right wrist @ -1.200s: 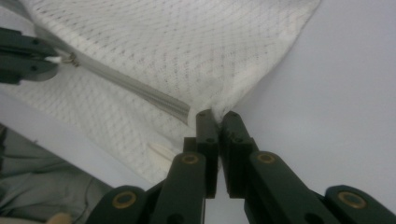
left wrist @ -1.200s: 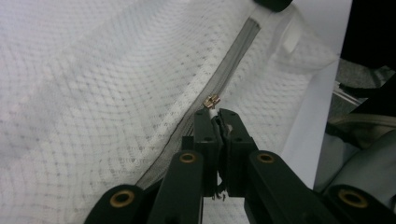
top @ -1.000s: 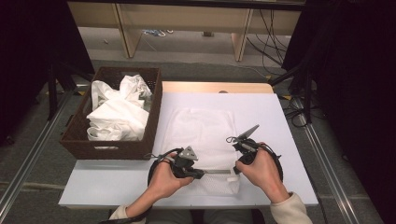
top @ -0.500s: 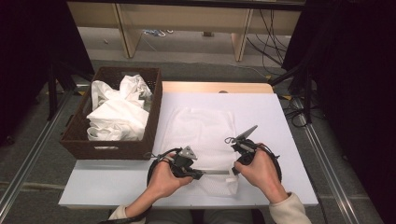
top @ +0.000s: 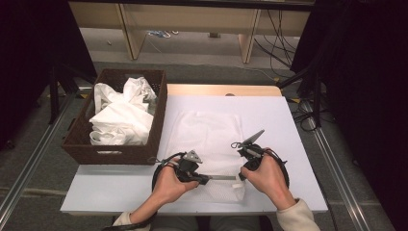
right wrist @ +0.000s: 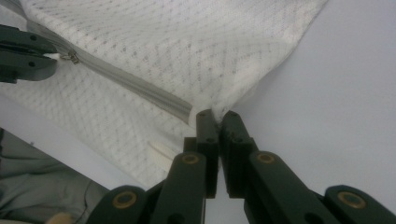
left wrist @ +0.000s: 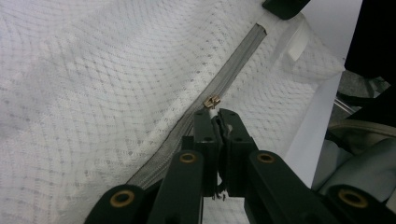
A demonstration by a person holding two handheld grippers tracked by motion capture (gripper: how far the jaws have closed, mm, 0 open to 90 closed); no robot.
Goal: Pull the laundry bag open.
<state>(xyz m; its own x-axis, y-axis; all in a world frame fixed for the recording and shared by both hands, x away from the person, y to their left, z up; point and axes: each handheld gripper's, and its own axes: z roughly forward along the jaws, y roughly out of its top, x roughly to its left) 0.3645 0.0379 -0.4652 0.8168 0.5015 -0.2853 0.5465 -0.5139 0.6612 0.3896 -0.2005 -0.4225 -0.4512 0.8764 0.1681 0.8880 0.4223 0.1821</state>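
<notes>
A white mesh bag [top: 209,134] lies flat on the white table [top: 279,125], its grey zipper [top: 222,177] running along the near edge. In the left gripper view my left gripper [left wrist: 216,112] is shut on the pull tab of the small metal zipper slider [left wrist: 211,101], partway along the zipper tape [left wrist: 238,60]. My right gripper [right wrist: 218,114] is shut on the bag's fabric edge just past the end of the zipper tape [right wrist: 135,88]. The high view shows the left gripper [top: 208,179] and right gripper [top: 239,177] facing each other along the zipper, a short gap apart.
A dark wicker basket [top: 115,154] holding crumpled white cloths [top: 120,115] stands at the table's left edge. A wooden strip [top: 223,90] borders the far edge. Cables [top: 284,33] lie on the floor beyond.
</notes>
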